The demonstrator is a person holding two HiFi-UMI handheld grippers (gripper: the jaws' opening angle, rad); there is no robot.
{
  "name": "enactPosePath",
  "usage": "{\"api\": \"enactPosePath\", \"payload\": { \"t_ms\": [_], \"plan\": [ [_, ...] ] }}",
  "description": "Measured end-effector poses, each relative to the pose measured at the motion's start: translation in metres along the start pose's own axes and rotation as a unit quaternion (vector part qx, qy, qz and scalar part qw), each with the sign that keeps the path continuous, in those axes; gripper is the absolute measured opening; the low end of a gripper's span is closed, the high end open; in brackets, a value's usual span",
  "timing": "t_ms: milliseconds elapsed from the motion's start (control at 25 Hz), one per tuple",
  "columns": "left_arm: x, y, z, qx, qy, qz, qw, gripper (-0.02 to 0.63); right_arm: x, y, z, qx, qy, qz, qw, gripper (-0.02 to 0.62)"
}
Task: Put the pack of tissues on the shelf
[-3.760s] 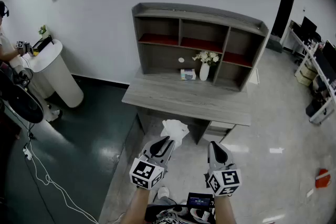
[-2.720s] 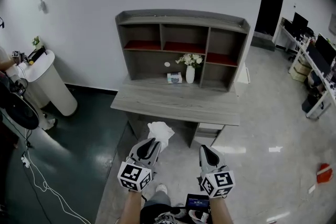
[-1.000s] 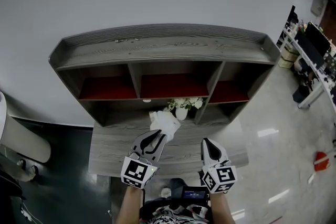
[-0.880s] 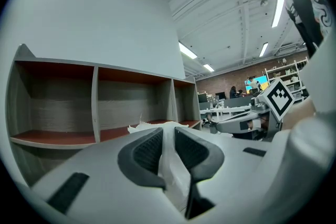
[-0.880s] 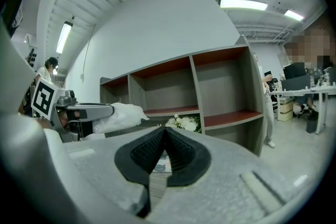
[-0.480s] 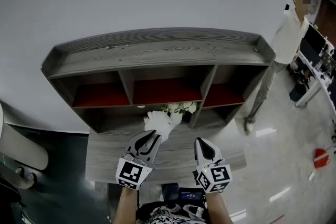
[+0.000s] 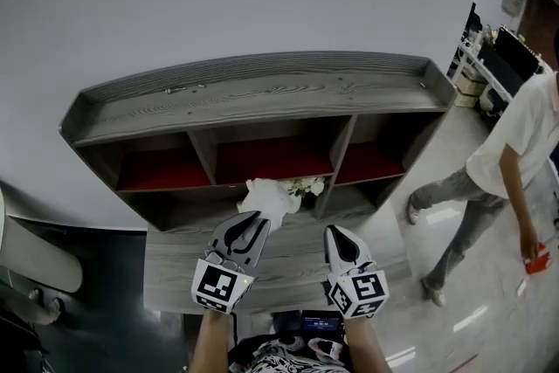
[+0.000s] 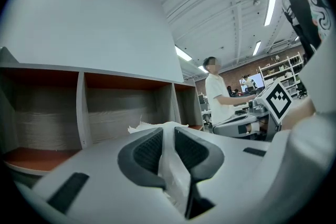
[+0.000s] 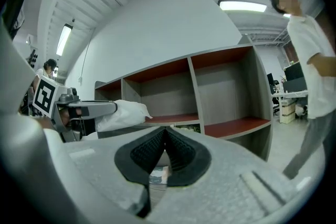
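Note:
The pack of tissues (image 7: 269, 198) is white and crumpled, and my left gripper (image 7: 255, 221) is shut on it, holding it in front of the grey shelf unit (image 7: 262, 87), level with the middle lower opening. In the left gripper view the white pack (image 8: 169, 157) is pinched between the dark pads (image 8: 147, 150). My right gripper (image 7: 336, 233) hovers beside it over the desk, shut and empty; its pads (image 9: 181, 152) meet at the tips. From the right gripper view the pack (image 9: 128, 110) shows at the left, ahead of the red-floored compartments (image 9: 236, 126).
A white vase of flowers (image 7: 305, 185) stands in the lower opening just behind the pack. The grey desk (image 7: 175, 262) lies beneath both grippers. A person in a white shirt (image 7: 511, 157) walks across the floor on the right. A white round stand (image 7: 35, 253) is at the left.
A person has walked in from the right, closer to the desk. Both grippers and the held pack keep almost the same place before the shelf.

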State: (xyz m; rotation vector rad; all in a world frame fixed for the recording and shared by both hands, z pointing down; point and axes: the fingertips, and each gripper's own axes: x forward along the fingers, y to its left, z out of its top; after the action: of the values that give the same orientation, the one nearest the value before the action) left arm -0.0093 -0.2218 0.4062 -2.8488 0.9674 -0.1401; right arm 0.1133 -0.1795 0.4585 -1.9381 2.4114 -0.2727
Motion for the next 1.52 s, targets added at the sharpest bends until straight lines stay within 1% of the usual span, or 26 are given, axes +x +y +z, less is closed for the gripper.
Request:
{"api": "enactPosePath", "payload": {
  "t_ms": [120, 280, 400, 600, 880, 1040, 1120, 1240, 1520],
  "plan": [
    [0.011, 0.004, 0.002, -0.001, -0.001, -0.004, 1.0000, 0.066, 0.007, -0.006, 0.004, -0.001, -0.003, -0.001, 1.000, 0.002],
    [0.025, 0.009, 0.005, 0.020, -0.005, -0.012, 0.9997, 0.066, 0.014, -0.015, 0.006, 0.000, -0.005, -0.005, 1.000, 0.003],
    [0.037, 0.015, 0.003, 0.018, 0.004, -0.012, 0.9998, 0.066, 0.021, -0.023, 0.008, 0.002, -0.007, -0.011, 1.000, 0.002],
    [0.052, 0.023, 0.004, 0.029, 0.008, -0.016, 0.9994, 0.066, 0.031, -0.030, 0.011, 0.006, -0.007, -0.016, 1.000, 0.002],
    [0.066, 0.037, 0.000, 0.052, 0.020, -0.016, 0.9983, 0.066, 0.050, -0.033, 0.012, 0.008, -0.005, -0.016, 1.000, 0.002],
    [0.074, 0.045, -0.003, 0.078, 0.028, -0.020, 0.9964, 0.066, 0.060, -0.035, 0.012, 0.006, -0.002, -0.014, 1.000, 0.003],
    [0.078, 0.048, -0.007, 0.068, 0.032, -0.018, 0.9970, 0.066, 0.064, -0.038, 0.010, 0.008, 0.002, -0.017, 1.000, 0.003],
    [0.083, 0.050, -0.013, 0.071, 0.040, -0.020, 0.9964, 0.066, 0.069, -0.041, 0.008, 0.010, 0.005, -0.021, 1.000, 0.003],
    [0.091, 0.058, -0.017, 0.062, 0.037, -0.023, 0.9971, 0.066, 0.082, -0.043, 0.006, 0.012, 0.011, -0.020, 1.000, 0.003]
  ]
}}
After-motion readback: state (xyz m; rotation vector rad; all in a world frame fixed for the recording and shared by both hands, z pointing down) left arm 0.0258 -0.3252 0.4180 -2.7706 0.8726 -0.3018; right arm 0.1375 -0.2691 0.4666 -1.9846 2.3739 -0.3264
